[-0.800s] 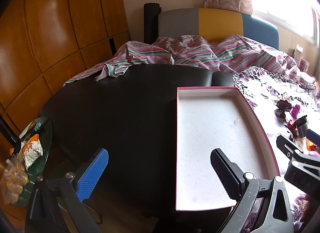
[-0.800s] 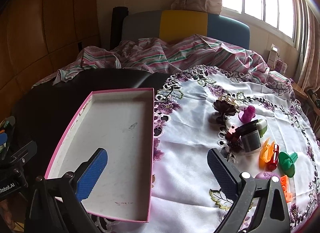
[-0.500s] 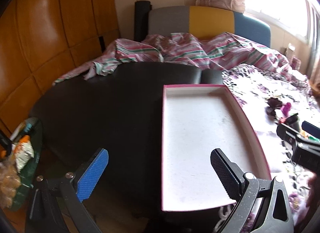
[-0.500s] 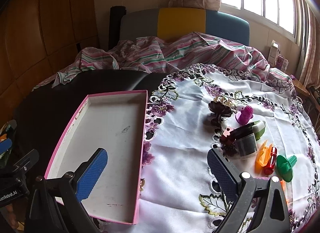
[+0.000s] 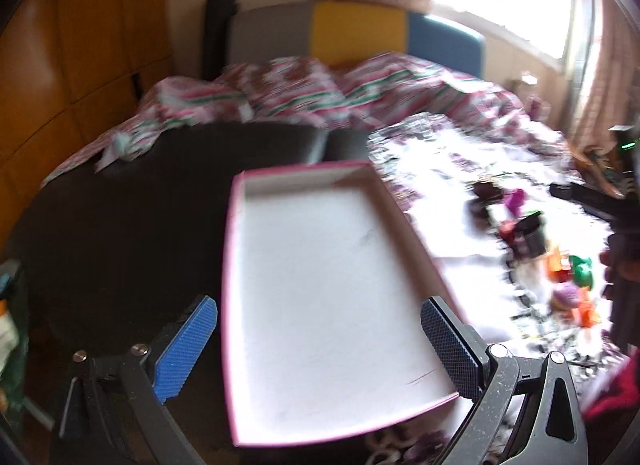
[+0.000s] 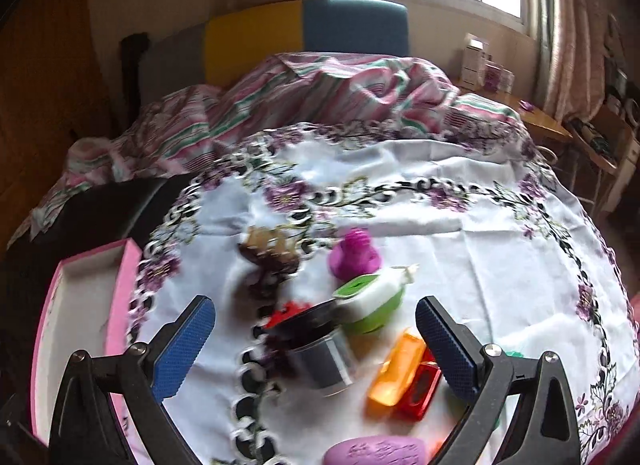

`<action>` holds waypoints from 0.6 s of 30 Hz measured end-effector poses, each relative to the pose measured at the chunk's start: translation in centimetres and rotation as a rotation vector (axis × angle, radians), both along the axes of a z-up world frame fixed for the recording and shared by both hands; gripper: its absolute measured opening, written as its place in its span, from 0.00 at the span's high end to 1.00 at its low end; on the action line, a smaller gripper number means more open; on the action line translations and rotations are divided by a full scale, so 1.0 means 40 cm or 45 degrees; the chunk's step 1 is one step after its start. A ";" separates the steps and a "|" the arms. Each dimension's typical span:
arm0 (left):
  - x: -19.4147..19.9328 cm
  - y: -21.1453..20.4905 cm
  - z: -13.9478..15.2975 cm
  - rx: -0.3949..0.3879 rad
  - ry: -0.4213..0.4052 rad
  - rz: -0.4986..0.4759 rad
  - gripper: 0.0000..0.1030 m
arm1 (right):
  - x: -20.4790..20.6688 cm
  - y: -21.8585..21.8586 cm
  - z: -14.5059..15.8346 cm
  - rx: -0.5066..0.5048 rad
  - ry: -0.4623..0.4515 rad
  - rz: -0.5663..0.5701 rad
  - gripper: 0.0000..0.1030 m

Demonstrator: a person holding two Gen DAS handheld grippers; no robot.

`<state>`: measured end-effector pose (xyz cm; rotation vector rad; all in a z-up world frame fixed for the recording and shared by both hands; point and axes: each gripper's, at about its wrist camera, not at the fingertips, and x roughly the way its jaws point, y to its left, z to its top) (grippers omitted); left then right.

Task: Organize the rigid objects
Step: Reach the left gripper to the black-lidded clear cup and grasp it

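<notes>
A pink-rimmed white tray (image 5: pixel 236 265) lies empty in front of my open left gripper (image 5: pixel 320 329); its corner shows in the right wrist view (image 6: pixel 128 265). My open right gripper (image 6: pixel 316 329) hovers over a cluster of small items on the cloth: a grey jar with a black lid (image 6: pixel 320 353), a green and white case (image 6: pixel 372 297), an orange piece (image 6: pixel 396 373) beside a red one (image 6: pixel 420 389), a purple toy (image 6: pixel 354 257), a dark ornament (image 6: pixel 268 253) and a purple oval (image 6: pixel 376 451). The cluster (image 5: pixel 532 241) shows blurred in the left wrist view.
A white embroidered cloth (image 6: pixel 480 257) covers the table's right side; the left side is a black surface (image 5: pixel 120 209). A striped blanket (image 6: pixel 320 97) and a couch lie behind. The right gripper's body (image 5: pixel 600 205) is at the right edge.
Both views have swung to the right. My right gripper has moved from over the tray to over the cluster of small items. Both grippers stay open.
</notes>
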<state>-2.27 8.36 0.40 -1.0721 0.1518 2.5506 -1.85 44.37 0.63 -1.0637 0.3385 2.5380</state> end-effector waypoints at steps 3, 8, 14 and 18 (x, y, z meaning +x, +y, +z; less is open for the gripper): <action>-0.017 0.058 0.017 0.019 0.041 -0.081 0.00 | 0.021 0.100 -0.042 -0.112 -0.003 -0.145 0.01; -0.058 0.167 0.028 0.115 -0.019 -0.214 0.00 | 0.053 0.181 -0.057 -0.279 -0.011 -0.264 0.01; -0.120 0.353 -0.010 0.183 -0.237 -0.340 0.00 | 0.062 0.207 -0.048 -0.383 0.025 -0.275 0.01; -0.114 0.479 -0.045 0.165 -0.295 -0.423 0.00 | 0.063 0.218 -0.042 -0.412 0.040 -0.276 0.01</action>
